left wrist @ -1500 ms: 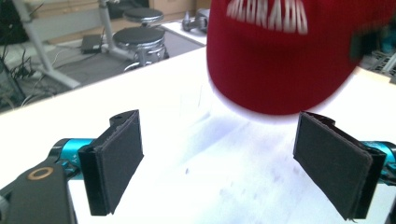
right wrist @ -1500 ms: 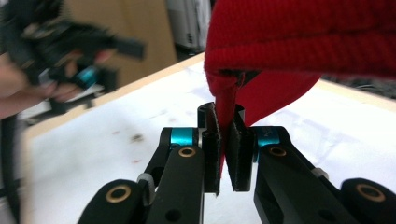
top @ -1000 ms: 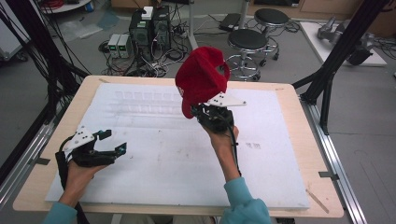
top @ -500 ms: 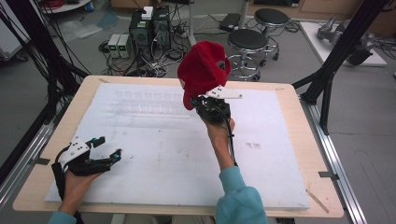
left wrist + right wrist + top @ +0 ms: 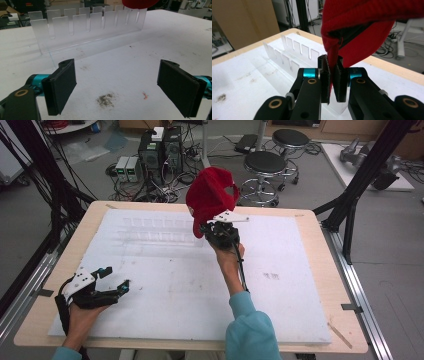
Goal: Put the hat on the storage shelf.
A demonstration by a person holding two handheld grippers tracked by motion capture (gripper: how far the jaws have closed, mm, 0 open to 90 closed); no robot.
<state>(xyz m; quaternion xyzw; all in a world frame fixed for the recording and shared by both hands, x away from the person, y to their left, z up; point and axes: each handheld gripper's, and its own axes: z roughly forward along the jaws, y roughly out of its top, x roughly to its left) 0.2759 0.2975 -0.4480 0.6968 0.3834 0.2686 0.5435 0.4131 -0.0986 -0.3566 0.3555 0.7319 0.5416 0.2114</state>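
Red cap, no legible logo or lettering, held aloft over table's far side above clear slotted rack, strap pinched in right gripper; left gripper spread wide, empty, low over white mat.

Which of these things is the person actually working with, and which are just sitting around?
In use: red cap, pinched in the right gripper; clear slotted rack; open left gripper.

Lying about: stools, grey boxes and cables on the floor.
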